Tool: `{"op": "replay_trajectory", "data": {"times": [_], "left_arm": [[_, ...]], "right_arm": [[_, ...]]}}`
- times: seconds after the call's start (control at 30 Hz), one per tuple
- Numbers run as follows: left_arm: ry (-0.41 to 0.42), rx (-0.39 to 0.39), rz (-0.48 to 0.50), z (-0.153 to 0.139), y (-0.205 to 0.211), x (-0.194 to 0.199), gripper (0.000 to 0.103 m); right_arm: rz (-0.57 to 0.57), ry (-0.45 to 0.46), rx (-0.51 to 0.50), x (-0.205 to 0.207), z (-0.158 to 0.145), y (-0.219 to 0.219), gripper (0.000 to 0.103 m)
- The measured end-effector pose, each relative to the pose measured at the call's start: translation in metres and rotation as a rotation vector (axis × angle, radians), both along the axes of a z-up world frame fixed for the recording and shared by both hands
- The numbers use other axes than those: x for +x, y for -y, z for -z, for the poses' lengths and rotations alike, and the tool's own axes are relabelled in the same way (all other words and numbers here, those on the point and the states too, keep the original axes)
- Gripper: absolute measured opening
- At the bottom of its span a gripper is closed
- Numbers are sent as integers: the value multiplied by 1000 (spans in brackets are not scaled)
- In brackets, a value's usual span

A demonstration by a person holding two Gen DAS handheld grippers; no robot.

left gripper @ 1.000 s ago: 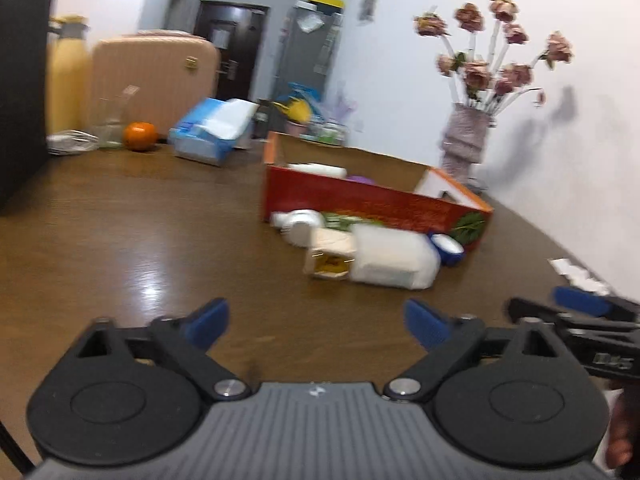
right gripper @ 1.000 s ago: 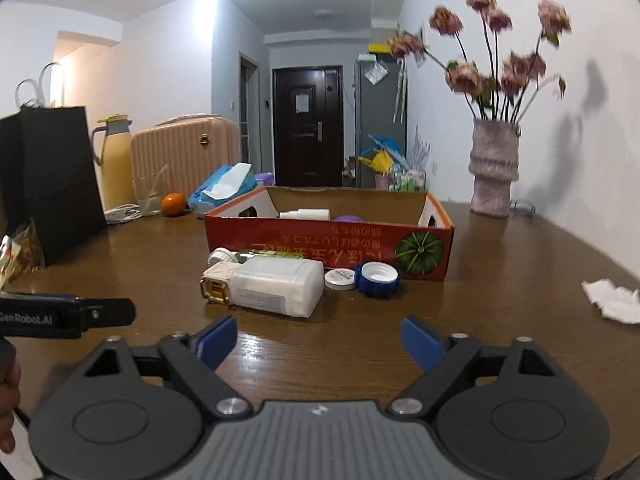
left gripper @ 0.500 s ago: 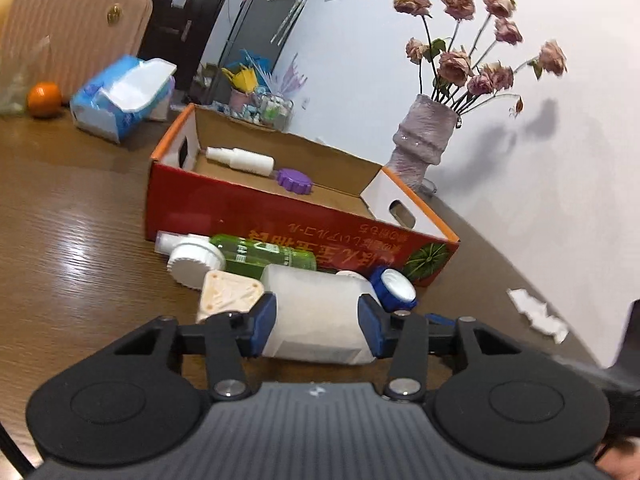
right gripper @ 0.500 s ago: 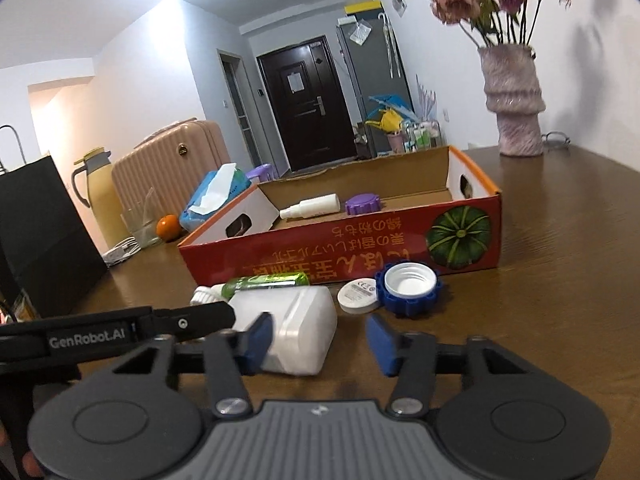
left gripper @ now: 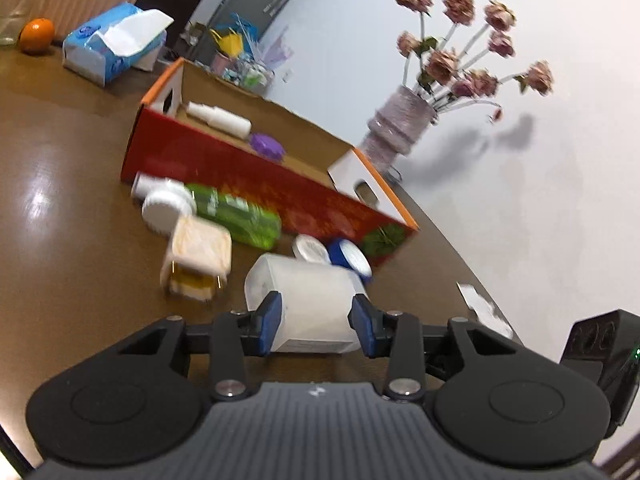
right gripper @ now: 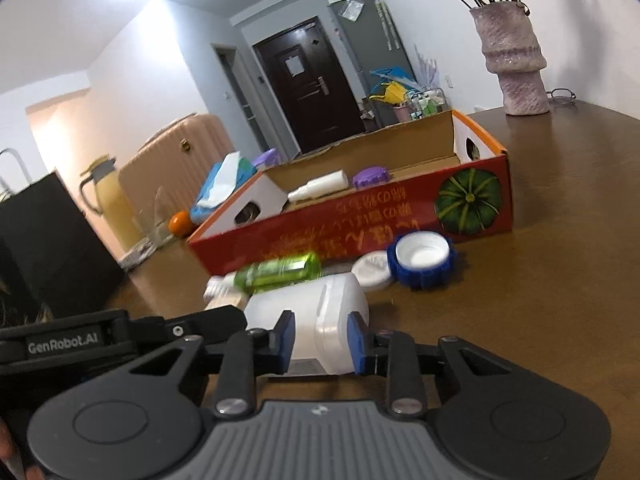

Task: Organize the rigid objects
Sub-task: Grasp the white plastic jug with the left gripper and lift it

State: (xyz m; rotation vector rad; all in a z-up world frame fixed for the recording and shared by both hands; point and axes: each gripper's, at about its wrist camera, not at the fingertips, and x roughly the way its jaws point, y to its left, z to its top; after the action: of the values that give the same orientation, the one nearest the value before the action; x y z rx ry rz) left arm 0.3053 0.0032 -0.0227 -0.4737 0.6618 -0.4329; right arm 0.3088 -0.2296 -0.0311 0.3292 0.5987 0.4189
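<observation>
The brown wooden bench [left gripper: 68, 184] carries everything. On it stands the long red cardboard box [right gripper: 404, 224], open at the top, with a green pumpkin printed at 1 end; inside lie a white spray bottle [right gripper: 320, 186] and a purple lid [right gripper: 371, 176], just beside each other.

In front of the box lies the white plastic jug [left gripper: 308, 304] on its side, and both tongs are on it. The left tongs [left gripper: 316, 326] have just been closing and their blue pads press the jug's flanks from either side. The right tongs [right gripper: 322, 342] have likewise just been closing and pinch the same jug at its other end, pads against its body.

Near the jug, a beige square cap with a yellowish underside [left gripper: 198, 258] lies tilted on the bench, apart from the jug. A green bottle [left gripper: 234, 216] lies against the box's front wall, with a white ribbed lid [left gripper: 166, 210] touching its near end. A blue cap [right gripper: 422, 258], open side up, sits by the pumpkin print, with a smaller white lid [right gripper: 372, 270] touching it.

A blue tissue pack [left gripper: 112, 44] and an orange [left gripper: 37, 35] rest farther back.
</observation>
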Motion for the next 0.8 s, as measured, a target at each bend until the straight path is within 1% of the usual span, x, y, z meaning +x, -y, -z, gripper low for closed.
{"op": "replay_trajectory", "data": {"times": [0.13,0.27,0.37,0.47,0.57,0.63,0.67,0.73,0.8], "left_arm": [[-39,-2,29,-3,0,-39,37],[-34,21,32,-9,1,-81,36],[-35,28,31,-10,2,-99,36],[-22,30,22,-13,2,-111,37],[-23,42,-12,-10,1,-114,37],[-31,45,-28,-6,1,-114,39],[-31,43,-32,-4,0,-114,43],[-43,54,-52,0,0,-112,44],[-38,46,-54,1,-1,-110,44]], "right_arm": [[-27,-15,-11,-45,-2,6,27],[-44,-21,-14,-82,-6,8,26],[-44,-22,-8,-100,-8,9,26],[-49,-5,4,-113,-12,10,26],[-45,14,4,-120,-15,9,26],[-33,8,1,-122,-14,9,27],[-25,6,4,-122,-13,10,28],[-10,-7,11,-122,-10,12,28],[-2,-13,20,-124,-7,13,28]]}}
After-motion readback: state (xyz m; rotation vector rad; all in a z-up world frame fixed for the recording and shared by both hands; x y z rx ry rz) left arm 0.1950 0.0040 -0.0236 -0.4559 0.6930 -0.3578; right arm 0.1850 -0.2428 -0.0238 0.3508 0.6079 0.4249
